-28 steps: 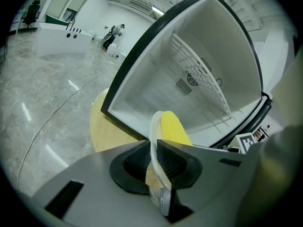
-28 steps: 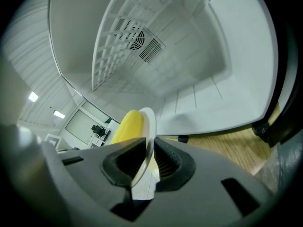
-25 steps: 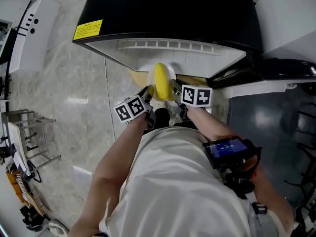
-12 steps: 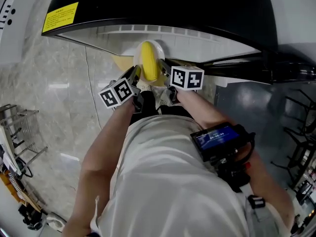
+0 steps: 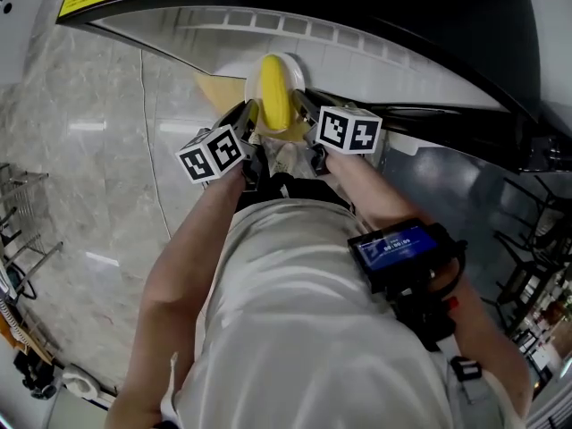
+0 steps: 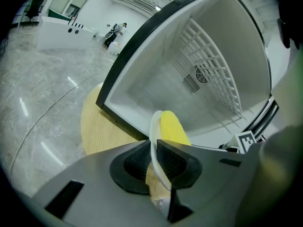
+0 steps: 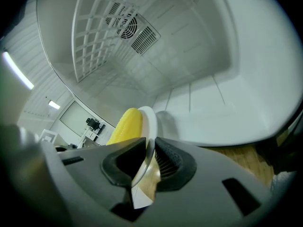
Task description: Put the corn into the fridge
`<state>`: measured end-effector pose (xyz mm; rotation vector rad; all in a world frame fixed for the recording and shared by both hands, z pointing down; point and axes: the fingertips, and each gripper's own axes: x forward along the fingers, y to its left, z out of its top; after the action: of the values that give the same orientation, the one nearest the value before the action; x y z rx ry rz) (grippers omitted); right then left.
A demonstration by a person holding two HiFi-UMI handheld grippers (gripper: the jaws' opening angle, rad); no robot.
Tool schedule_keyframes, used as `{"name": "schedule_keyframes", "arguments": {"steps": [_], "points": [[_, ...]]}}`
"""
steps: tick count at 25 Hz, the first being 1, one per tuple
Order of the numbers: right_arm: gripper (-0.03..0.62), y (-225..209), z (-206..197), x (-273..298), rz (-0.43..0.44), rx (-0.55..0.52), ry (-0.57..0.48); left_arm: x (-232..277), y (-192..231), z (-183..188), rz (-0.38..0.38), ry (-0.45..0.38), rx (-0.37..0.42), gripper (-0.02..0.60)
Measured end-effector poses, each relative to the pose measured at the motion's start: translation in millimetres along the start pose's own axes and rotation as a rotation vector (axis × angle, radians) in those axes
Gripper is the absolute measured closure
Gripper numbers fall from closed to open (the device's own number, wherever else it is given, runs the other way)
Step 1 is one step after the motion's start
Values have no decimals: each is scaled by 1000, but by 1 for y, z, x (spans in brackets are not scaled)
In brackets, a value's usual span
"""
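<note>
Marble floor [image 5: 89, 150] below, fridge [image 5: 375, 65] open ahead; left gripper [image 5: 249, 117] and right gripper [image 5: 300, 111] each pinch the plate [image 5: 297, 79] by its rim, corn [image 5: 273, 101] aboard.

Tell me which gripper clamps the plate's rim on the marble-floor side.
The left gripper: it pinches the rim of the plate beside the marble floor, while the right gripper pinches the opposite rim, across the corn.

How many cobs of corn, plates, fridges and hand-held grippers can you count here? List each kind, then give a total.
Corn: 1
Plate: 1
Fridge: 1
Hand-held grippers: 2, the left hand-held gripper and the right hand-held gripper
Total: 5
</note>
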<state>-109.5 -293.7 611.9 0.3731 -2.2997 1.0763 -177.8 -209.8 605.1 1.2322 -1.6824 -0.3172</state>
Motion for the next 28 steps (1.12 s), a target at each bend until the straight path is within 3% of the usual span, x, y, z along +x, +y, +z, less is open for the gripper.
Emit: {"name": "schedule_keyframes", "arguments": {"steps": [15, 28], "points": [[540, 6, 9, 20, 52, -81, -4, -1, 12, 9, 20, -101, -44, 537], [540, -7, 41, 29, 9, -3, -42, 28, 10, 31, 0, -90, -31, 536]]}}
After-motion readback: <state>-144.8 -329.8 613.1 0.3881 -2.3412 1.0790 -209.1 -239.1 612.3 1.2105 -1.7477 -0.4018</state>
